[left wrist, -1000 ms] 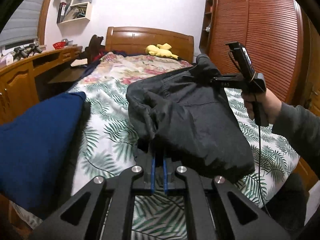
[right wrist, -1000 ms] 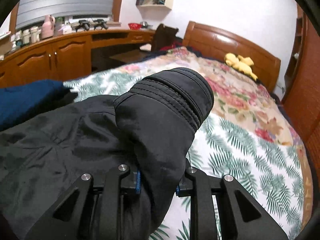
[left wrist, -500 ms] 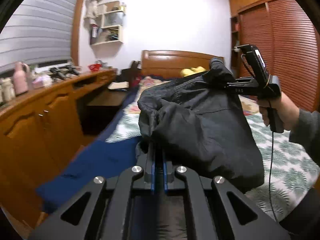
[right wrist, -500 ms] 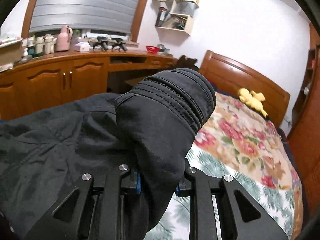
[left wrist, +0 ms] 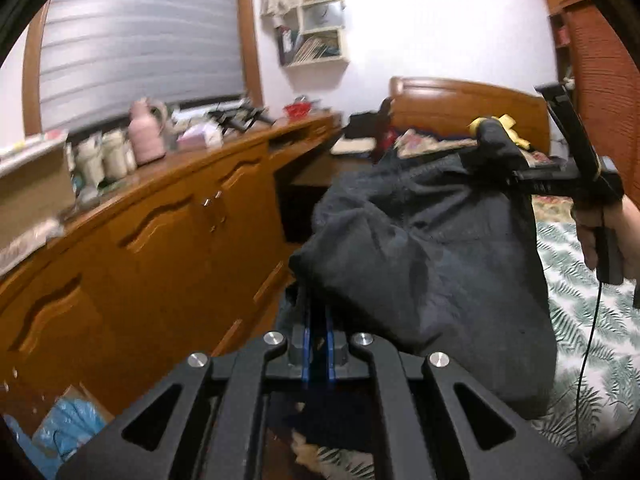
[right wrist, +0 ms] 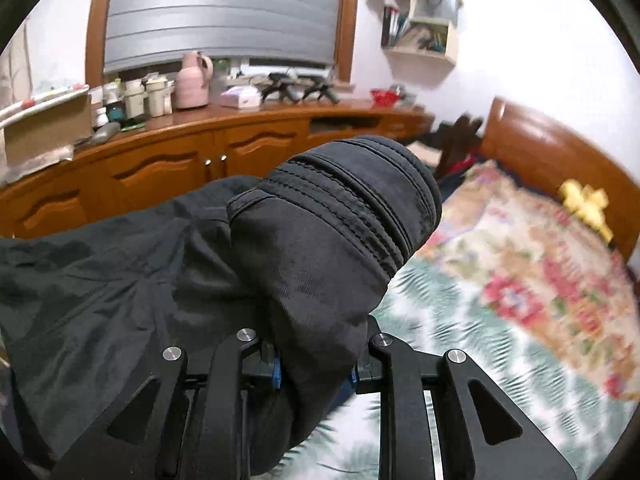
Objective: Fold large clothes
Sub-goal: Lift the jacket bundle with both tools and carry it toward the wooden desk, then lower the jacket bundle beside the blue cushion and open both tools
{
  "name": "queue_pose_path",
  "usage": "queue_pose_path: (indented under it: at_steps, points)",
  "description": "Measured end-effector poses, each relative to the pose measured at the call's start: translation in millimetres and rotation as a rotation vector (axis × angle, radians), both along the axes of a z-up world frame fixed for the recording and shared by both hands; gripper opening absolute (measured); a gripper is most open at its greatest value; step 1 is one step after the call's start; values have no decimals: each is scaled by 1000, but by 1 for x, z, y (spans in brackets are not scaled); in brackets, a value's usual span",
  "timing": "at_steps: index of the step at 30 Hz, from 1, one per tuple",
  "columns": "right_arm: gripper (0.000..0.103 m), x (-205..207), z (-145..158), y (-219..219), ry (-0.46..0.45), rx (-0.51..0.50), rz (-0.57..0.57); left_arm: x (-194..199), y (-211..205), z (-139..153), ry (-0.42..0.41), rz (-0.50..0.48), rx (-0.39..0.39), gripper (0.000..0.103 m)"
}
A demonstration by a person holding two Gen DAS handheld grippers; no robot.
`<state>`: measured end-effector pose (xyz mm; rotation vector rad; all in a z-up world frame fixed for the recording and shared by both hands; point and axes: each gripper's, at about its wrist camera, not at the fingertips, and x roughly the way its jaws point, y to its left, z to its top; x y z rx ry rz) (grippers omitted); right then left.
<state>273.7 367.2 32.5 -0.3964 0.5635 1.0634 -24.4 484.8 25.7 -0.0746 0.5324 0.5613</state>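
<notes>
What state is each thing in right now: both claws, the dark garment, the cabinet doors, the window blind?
Left claw: shut on the dark garment's fabric.
Right claw: shut on a thick bunched fold.
Dark garment: lifted off the bed, crumpled, hanging between both claws.
Cabinet doors: closed.
Window blind: lowered.

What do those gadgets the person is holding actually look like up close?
Each is matte black with angular linkage arms pinned by round silver bolts. The left gripper and right gripper both have blue-edged finger pads. From the left wrist view, the right one shows a pistol-style handle in the person's hand, a thin black cable hanging below it, and a slim black block mounted on top.
</notes>
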Motion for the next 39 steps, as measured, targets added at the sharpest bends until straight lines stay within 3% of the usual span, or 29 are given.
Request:
queue_pose_path:
  at_steps: [3,7,14,26,39]
  points:
    - [24,3,-41,5,96,-37,-5,-2,9,-20,10,24,-68,4]
    - [35,-1,-59,-6,74,-78,-31,-10,5,-36,20,52,-67,7]
    - [41,-17,-41,-43,35,-42,10,-25,-9,-34,23,60,-81,16]
    - [45,-92,-22,-75,28,21,162,-28,-70,8,-49,-16,-16,31]
    - [58,-123,15,-176,-33,133,123,-11,-155,42,-80,-72,50,32]
